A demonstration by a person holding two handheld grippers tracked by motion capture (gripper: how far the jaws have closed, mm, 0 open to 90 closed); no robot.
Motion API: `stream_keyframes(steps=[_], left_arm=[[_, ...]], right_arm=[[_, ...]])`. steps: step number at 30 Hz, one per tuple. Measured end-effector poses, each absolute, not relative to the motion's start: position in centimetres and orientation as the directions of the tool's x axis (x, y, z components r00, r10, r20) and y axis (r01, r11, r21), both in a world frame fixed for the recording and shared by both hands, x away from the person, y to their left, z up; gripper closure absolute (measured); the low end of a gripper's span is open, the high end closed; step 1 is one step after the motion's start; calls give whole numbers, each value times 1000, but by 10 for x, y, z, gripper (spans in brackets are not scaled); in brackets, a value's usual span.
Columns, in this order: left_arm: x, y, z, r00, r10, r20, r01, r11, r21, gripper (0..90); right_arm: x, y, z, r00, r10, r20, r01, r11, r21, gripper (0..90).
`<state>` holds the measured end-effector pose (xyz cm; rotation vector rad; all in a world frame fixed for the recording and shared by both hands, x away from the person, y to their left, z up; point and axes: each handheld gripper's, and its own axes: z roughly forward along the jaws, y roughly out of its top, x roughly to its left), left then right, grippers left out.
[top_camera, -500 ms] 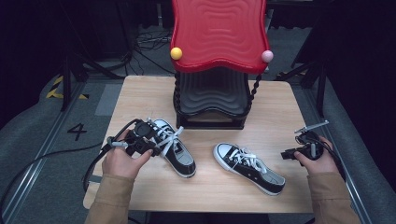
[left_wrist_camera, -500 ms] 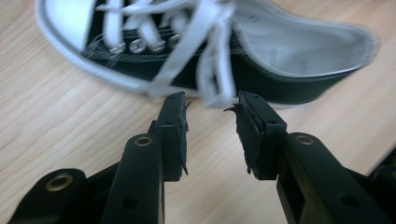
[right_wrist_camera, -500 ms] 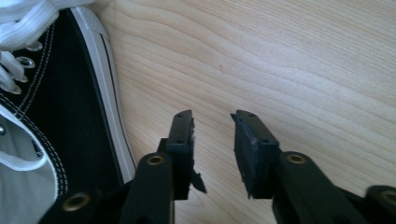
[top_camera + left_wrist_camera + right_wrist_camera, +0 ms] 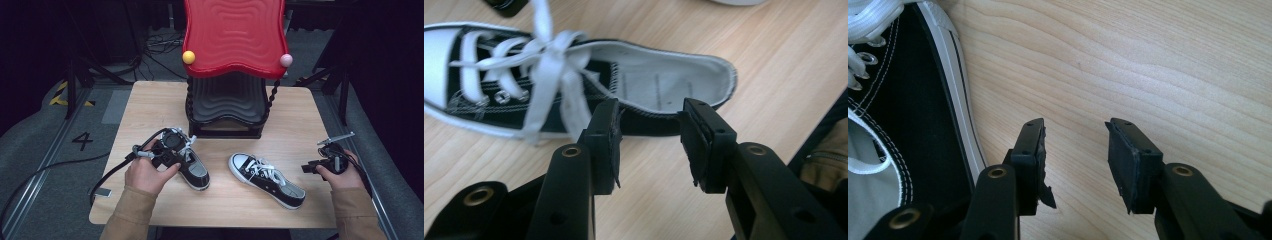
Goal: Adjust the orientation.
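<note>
— Anything you can read anywhere?
— Just one mark: a black number "4" [image 4: 82, 140] on the grey floor [image 4: 45, 150], at about nine o'clock from the middle of the table [image 4: 150, 105], just off its edge.
— Nothing on the shoes?
— No. The shoe [image 4: 574, 90] in the left gripper view has faint marks printed on its insole, but they are too blurred to read.

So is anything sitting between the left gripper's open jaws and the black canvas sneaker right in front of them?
Nothing visible. In the left gripper view the left gripper hangs open over bare wooden table, and the black canvas sneaker with white laces lies just beyond the jaw tips, heel collar nearest.
</note>
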<state>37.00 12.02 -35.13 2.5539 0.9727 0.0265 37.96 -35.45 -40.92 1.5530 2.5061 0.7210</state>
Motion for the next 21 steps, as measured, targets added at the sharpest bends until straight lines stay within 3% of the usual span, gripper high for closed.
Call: stream_keyframes(steps=[11, 21], left_arm=[[362, 87, -356, 802, 589, -101, 584, -738, 338, 588], [366, 68, -375, 820, 551, -158, 572, -770, 283, 570]], right_arm=[[381, -352, -412, -471, 870, 147, 816, 367, 446, 554], [383, -353, -415, -463, 873, 152, 822, 358, 443, 518]])
